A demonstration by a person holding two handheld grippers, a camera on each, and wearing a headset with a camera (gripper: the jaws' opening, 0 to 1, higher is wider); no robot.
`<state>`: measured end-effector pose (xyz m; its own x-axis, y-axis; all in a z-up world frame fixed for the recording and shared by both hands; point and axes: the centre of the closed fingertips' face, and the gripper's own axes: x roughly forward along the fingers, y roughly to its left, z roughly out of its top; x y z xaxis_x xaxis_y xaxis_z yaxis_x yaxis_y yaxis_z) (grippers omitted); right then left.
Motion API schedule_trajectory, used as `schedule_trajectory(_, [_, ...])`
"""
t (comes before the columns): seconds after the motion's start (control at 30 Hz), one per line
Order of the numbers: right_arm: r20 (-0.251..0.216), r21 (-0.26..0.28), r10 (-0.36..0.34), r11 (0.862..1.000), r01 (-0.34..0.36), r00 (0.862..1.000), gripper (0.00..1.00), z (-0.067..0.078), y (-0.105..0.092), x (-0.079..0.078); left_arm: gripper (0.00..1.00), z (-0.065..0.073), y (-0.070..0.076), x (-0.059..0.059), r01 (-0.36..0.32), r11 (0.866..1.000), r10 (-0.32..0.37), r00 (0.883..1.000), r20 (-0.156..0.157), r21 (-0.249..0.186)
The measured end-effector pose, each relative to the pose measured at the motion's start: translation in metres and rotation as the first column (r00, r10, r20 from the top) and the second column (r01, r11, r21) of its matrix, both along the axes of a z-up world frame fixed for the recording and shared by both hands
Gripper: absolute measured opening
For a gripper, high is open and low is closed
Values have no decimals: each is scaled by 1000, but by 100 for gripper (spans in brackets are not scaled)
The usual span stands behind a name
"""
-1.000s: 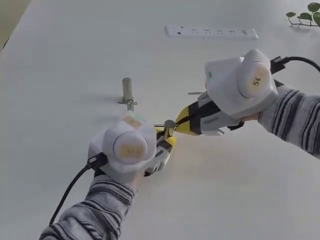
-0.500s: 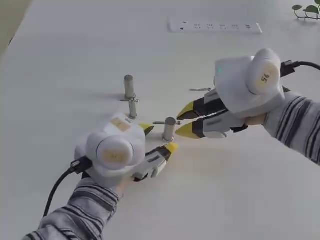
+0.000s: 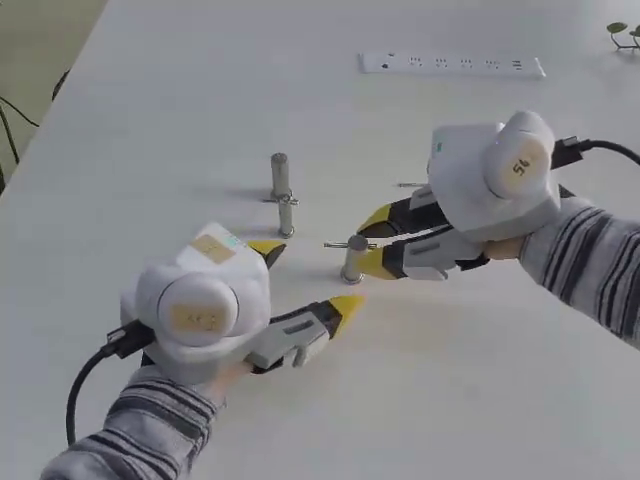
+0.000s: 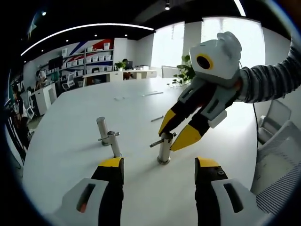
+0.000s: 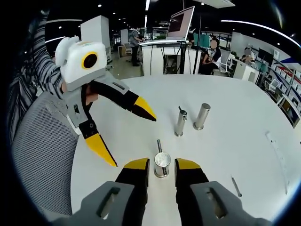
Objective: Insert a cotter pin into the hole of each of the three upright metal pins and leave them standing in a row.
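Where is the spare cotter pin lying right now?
In the head view the loose cotter pin lies flat on the white table, just beyond the right tool, toward the power strip.

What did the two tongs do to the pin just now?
The left tongs let go of the near pin, opened and drew back from it. The right tongs opened too, but stay around that pin's top. The near pin, middle pin and far pin kept standing, and the loose cotter pin lay still.
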<state>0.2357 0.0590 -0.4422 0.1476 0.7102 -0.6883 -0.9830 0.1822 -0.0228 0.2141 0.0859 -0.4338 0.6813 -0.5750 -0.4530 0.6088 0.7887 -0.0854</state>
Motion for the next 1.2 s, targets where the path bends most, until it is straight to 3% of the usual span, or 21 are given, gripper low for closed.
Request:
schedule_trajectory(0.13, [12, -4, 16, 1000, -16, 1000, 14, -1, 2, 1, 67, 7, 4, 1, -11, 1000, 11, 1000, 21, 10])
schedule_trajectory(0.33, [12, 5, 21, 1000, -21, 1000, 10, -3, 3, 4, 75, 15, 8, 3, -30, 999, 30, 999, 40, -14])
schedule_trajectory(0.5, [-1, 9, 37, 999, -37, 999, 9, -3, 4, 3, 77, 15, 12, 2, -43, 999, 44, 998, 36, -11])
schedule_trajectory(0.73, [-19, 23, 35, 999, -35, 999, 8, -3, 3, 8, 77, 20, 17, 4, -45, 999, 45, 997, 64, 8])
schedule_trajectory(1.2, [12, -10, 48, 999, -48, 999, 8, 1, 4, 27, 81, 24, 29, 7, -77, 997, 76, 994, 77, 1])
